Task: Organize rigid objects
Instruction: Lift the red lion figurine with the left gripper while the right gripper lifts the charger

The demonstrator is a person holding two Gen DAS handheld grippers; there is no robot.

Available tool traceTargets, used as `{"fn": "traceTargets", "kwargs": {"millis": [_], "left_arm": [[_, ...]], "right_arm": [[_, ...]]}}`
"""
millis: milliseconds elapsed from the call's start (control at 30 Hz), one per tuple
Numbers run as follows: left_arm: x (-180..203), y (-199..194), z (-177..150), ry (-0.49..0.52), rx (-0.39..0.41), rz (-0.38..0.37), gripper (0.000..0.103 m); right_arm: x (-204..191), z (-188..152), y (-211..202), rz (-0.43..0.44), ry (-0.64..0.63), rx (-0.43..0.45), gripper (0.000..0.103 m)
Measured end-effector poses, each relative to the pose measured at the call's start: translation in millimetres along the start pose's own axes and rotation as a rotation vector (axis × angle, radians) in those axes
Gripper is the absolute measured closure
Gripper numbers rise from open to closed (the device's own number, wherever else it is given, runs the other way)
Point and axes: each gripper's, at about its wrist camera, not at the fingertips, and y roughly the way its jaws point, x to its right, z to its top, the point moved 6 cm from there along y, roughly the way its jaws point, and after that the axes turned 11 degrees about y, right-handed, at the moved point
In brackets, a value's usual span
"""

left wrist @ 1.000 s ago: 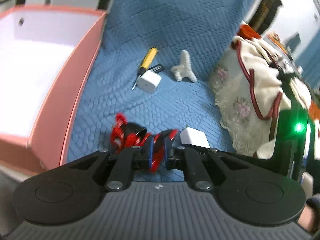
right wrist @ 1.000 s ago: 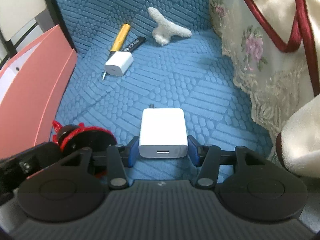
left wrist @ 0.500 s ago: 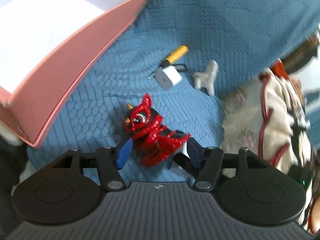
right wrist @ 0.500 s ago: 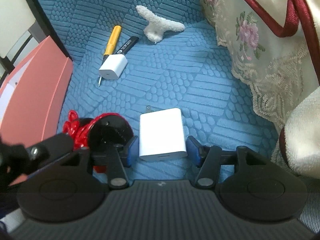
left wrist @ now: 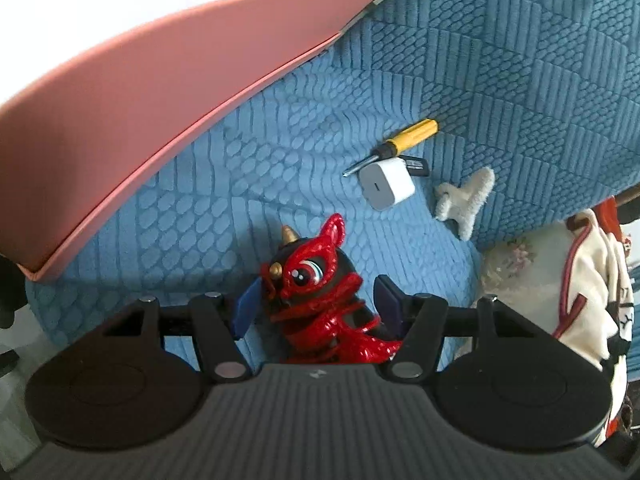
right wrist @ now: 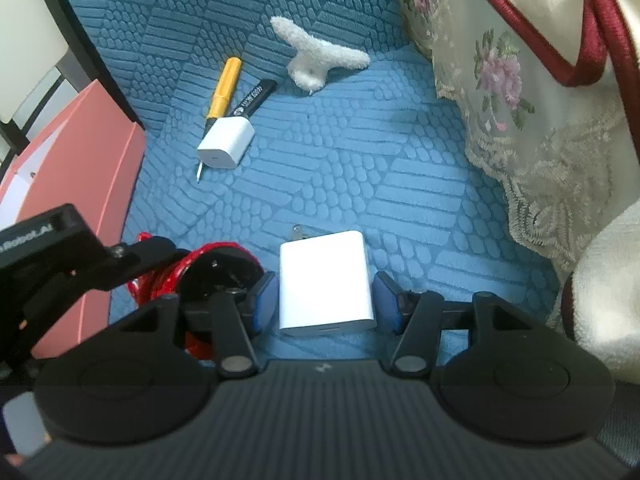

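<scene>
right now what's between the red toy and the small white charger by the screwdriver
Only bare blue quilt separates the red toy from the small charger, seen in the left wrist view.

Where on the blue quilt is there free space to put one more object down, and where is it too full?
Free: the quilt between the big white charger, the fuzzy white piece and the lace-edged cloth; also the strip along the pink box. Crowded: around the yellow screwdriver, black stick and small charger.

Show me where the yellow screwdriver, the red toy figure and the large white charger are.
yellow screwdriver [right wrist: 224,88], right wrist view, on its handle.
red toy figure [left wrist: 320,268], left wrist view, on its face.
large white charger [right wrist: 325,280], right wrist view, on its top face.
</scene>
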Motion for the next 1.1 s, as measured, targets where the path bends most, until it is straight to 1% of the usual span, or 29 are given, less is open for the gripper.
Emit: {"fn": "traceTargets", "kwargs": {"millis": [133, 200, 300, 433, 567, 800, 967, 1100], "left_arm": [[-2.9, 10.2, -2.9, -0.019, -0.019, -0.001, 0.037], [-3.9, 14.1, -4.0, -0.029, -0.022, -0.017, 0.038], [-3.2, 15.3, -3.4, -0.013, -0.018, -0.021, 0.041], [-1.7, 13.8, -1.9, 0.026, -0.012, -0.035, 0.041], [5.1, 4.7, 1.4, 0.125, 0.016, -0.037, 0.041], [22.7, -20.8, 9.3, 0.347, 0.102, -0.019, 0.042], [28.6, -34.4, 8.3, 0.47, 0.124, -0.022, 0.041], [29.9, -42.2, 4.9, 0.555, 0.134, -0.018, 0.041]], "right_arm": [[-2.8, -1.8, 1.3, -0.013, -0.027, 0.005, 0.047], [-3.7, -2.1, 1.7, -0.017, -0.038, 0.011, 0.047], [-4.5, -1.6, 2.7, -0.02, -0.046, 0.021, 0.048], [-9.0, -2.0, 4.5, -0.038, -0.088, 0.032, 0.048], [-9.9, -2.0, 5.0, -0.045, -0.102, 0.038, 0.049], [-13.8, -2.5, 4.1, -0.027, -0.11, 0.03, 0.049], [-16.4, -2.8, -3.8, -0.009, -0.116, 0.044, 0.049], [-16.9, -1.1, -12.6, -0.015, -0.113, 0.061, 0.049]]}}
